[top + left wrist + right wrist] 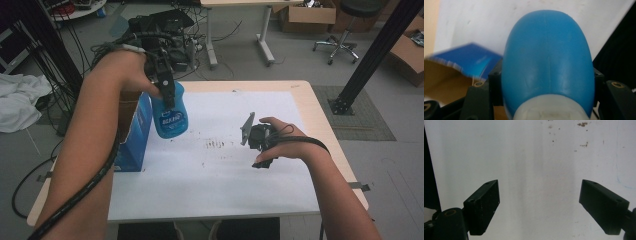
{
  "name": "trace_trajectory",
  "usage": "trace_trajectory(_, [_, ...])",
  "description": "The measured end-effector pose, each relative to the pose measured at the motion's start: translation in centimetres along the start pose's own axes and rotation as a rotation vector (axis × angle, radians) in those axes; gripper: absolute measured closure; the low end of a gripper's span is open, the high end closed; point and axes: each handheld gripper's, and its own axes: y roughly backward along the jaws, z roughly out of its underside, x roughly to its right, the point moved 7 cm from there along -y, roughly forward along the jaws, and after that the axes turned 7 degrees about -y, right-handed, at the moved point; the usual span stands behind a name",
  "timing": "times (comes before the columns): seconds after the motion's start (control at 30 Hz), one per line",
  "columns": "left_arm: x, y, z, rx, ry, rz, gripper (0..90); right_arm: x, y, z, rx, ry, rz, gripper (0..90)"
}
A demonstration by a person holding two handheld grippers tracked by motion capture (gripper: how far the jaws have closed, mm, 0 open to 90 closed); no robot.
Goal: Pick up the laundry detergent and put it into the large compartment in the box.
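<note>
Glossy blue plastic bottle [547, 60]

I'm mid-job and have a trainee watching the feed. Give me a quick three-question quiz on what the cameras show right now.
1. True or false: the left hand-held gripper is clamped on the blue bottle.
2. Multiple choice: what lies between the jaws of the right hand-held gripper? A) a bottle cap B) nothing, with the white table cover beyond C) a cloth
3. Short answer: what stands at the table's left edge, just beside the bottle?

Key:
1. True. In the left gripper view, the jaws press both sides of the bottle.
2. B. The jaws stand wide apart over the speckled white cover.
3. An open blue carton with a brown inside.
</note>
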Motion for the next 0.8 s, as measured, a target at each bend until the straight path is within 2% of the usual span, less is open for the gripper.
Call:
trace_trajectory(0.03, [0.0,0.0,0.0,0.000,0.000,0.000,38.8,0.0,0.0,-0.1,0.001,0.004,0.000,16.8])
trace_trajectory(0.07, [-0.2,0.6,0.4,0.009,0.062,-0.023,38.8,0.0,0.0,-0.1,0.000,0.011,0.000,16.8])
trace_trajectory(0.1, [-0.7,1.3,1.1,0.021,0.146,-0.039,38.8,0.0,-0.1,-0.1,0.000,0.013,0.001,16.8])
trace_trajectory(0.13, [-0.7,1.3,1.1,0.021,0.146,-0.039,38.8,0.0,-0.1,-0.1,0.000,0.013,0.001,16.8])
trace_trajectory(0.2, [-1.0,2.3,2.0,0.035,0.247,-0.032,38.8,0.0,-0.1,-0.2,-0.001,0.020,-0.001,16.8])
trace_trajectory(0.3, [-1.2,3.6,3.2,0.055,0.358,-0.018,38.8,0.0,0.0,-0.3,0.007,0.028,0.002,16.8])
trace_trajectory(0.33, [-1.2,3.9,3.4,0.056,0.375,-0.015,38.8,0.0,0.0,-0.3,0.007,0.028,0.002,16.8])
trace_trajectory(0.43, [-1.3,4.9,4.1,0.077,0.465,0.002,38.8,0.0,0.2,-0.2,0.009,0.029,0.005,16.8])
trace_trajectory(0.5, [-1.3,5.5,4.4,0.093,0.500,0.008,38.8,0.0,0.3,-0.2,0.010,0.028,0.007,16.8])
trace_trajectory(0.57, [-1.4,6.1,4.9,0.111,0.569,0.030,38.8,0.0,0.5,-0.1,0.011,0.026,0.010,16.8])
trace_trajectory(0.7, [-1.5,6.6,5.6,0.093,0.635,0.037,38.8,-0.1,0.6,0.0,0.007,0.026,0.012,16.9])
trace_trajectory(0.8, [-1.9,6.9,6.6,0.058,0.713,0.026,38.8,-0.1,0.6,-0.1,0.004,0.028,0.013,16.8])
